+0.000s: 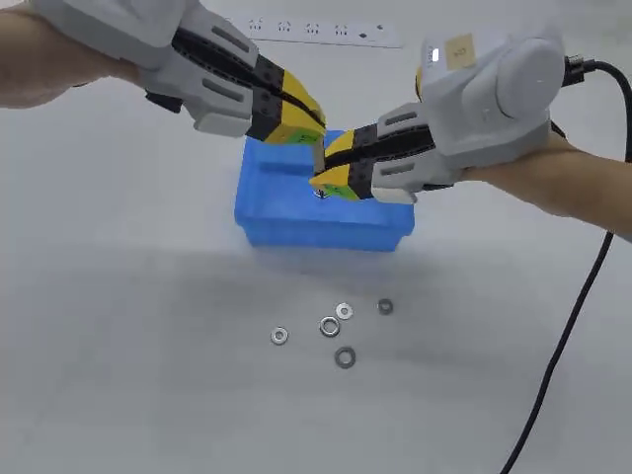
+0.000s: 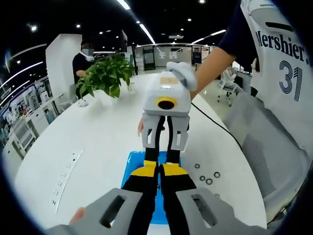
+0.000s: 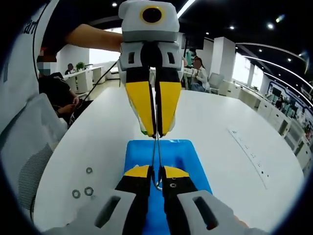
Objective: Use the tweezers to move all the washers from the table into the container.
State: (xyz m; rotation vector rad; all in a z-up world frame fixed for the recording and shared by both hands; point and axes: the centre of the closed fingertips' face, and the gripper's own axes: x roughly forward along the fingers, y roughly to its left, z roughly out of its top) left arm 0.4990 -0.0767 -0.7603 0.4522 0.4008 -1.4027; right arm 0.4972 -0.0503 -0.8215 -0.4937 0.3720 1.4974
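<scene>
Thin metal tweezers [image 3: 156, 152] run between my two grippers above the blue container [image 1: 296, 222]. My left gripper [image 1: 308, 123] comes in from the upper left and is shut on the tweezers' back end. My right gripper [image 1: 331, 180] comes in from the right and is shut on the tweezers' arms, squeezing them. A small metal ring [image 1: 321, 194] that looks like a washer sits at the tweezers' tip, over the inside of the container [image 3: 188, 159]. Several washers [image 1: 330, 327] lie loose on the white table in front of the container, also seen as washers [image 2: 209, 180] and washers [image 3: 88, 191].
A white power strip [image 1: 311, 30] lies beyond the container at the table's far edge. A black cable [image 1: 573, 326] trails down the right side from the right gripper. A potted plant [image 2: 105, 73] stands far back on the table, and people sit in the background.
</scene>
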